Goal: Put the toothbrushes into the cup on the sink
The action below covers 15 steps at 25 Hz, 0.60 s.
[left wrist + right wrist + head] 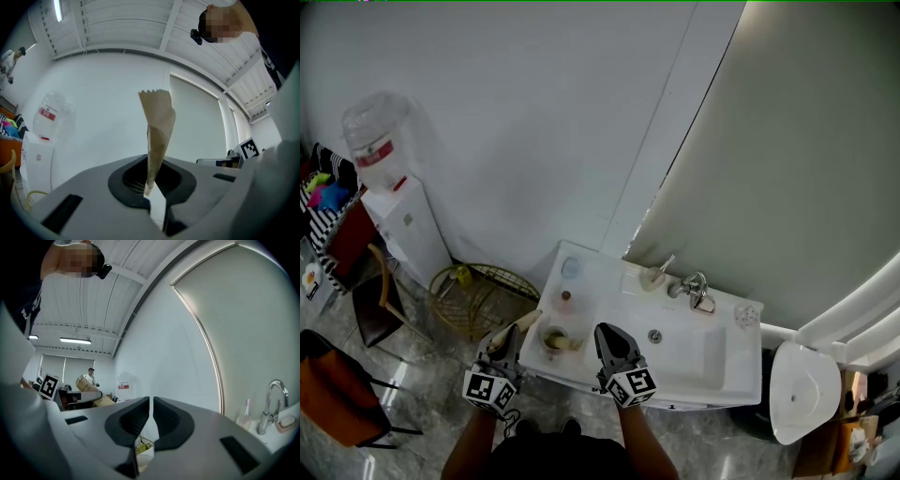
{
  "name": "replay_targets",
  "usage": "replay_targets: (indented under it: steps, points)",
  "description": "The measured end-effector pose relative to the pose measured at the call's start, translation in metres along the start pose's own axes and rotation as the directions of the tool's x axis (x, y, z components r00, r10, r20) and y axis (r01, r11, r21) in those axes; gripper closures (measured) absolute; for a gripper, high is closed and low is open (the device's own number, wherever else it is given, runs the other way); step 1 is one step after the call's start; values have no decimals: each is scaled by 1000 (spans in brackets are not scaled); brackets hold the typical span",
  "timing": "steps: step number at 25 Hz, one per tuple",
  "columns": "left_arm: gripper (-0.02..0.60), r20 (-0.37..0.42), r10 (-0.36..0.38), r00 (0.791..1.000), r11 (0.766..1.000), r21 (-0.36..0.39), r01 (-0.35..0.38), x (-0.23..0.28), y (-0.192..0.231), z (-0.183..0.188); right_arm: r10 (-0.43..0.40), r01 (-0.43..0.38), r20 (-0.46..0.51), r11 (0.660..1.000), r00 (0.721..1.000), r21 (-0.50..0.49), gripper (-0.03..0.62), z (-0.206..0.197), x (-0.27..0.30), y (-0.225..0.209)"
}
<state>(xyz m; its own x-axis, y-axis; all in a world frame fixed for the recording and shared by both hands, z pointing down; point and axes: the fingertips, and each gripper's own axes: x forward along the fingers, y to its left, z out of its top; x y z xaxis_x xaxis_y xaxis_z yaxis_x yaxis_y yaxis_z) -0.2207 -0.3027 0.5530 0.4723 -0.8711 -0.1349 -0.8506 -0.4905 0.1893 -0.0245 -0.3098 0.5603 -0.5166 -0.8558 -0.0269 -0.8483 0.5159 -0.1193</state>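
Tan paper packet (157,126), likely a wrapped toothbrush, is pinched at its lower end by the left gripper (151,186), held about level with the packet's far end just beside the cup (555,339). Just right of the cup, the right gripper (150,413) is level, nearly closed and empty. The step looks like delivery: next, tip the packet over the rim and release. Further along the sink (703,361), what looks like another brush (659,273) leans by the faucet (694,289)

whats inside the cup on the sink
One pale stick, probably a toothbrush, leans out of the cup over its right rim. The cup's bottom is too small to make out.
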Motion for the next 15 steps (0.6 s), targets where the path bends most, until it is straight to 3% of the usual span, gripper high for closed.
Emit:
replay_targets:
  steps: [15]
  points:
    - [548,-14,-14,1000,1000,-16,14,-2,-8,-4,66,-66,-4,997,998,-28,566,-1,-5,19]
